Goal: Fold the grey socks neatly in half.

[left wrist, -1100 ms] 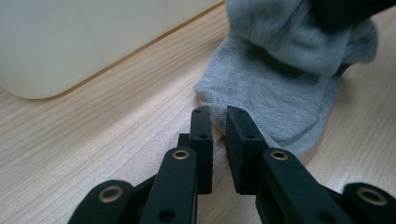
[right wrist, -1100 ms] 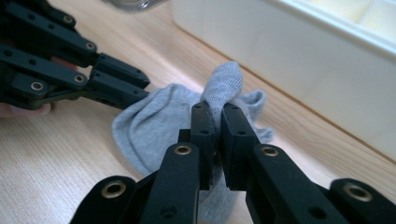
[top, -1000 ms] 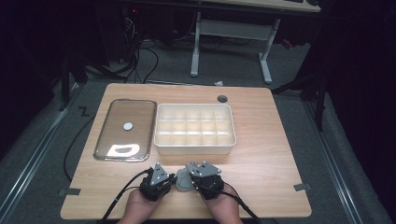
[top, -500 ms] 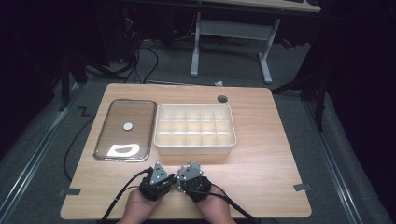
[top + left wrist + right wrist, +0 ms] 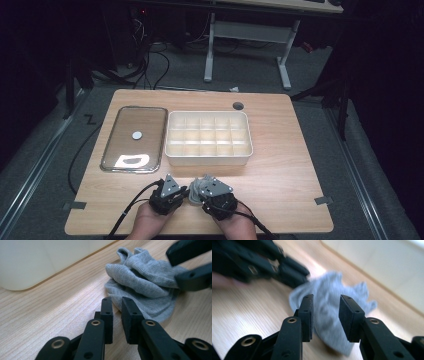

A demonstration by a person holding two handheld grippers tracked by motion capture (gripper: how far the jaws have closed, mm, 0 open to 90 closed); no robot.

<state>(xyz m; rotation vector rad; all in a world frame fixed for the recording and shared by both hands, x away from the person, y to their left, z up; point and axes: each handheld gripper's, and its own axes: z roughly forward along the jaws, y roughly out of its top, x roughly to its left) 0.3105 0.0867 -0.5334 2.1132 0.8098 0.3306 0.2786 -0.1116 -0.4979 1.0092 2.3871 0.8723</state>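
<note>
Lying crumpled on the wooden table (image 5: 280, 170), close to its near edge, a grey sock (image 5: 145, 282) is seen between the 2 grippers, just in front of the cream divided tray (image 5: 208, 159). In the high view the sock (image 5: 196, 187) is partly covered by the grey plate of the right gripper (image 5: 204, 192). The left gripper (image 5: 117, 315) is held low over the wood with its jaws set narrow, a slim gap left between the pads; the sock's hem is met just beyond the tips, and nothing is clamped between them. The right gripper (image 5: 325, 315) is pointed at the same bundle from the other side; its jaws have just been opening and are now parted by a moderate gap, with the cloth seen through that gap but not pressed by either pad. In the left gripper view the right gripper's black jaws are seen at the upper right, resting against the sock's far side. A clear lid (image 5: 135, 139) with a white knob is laid flat to the left of the tray, well apart from the sock.
</note>
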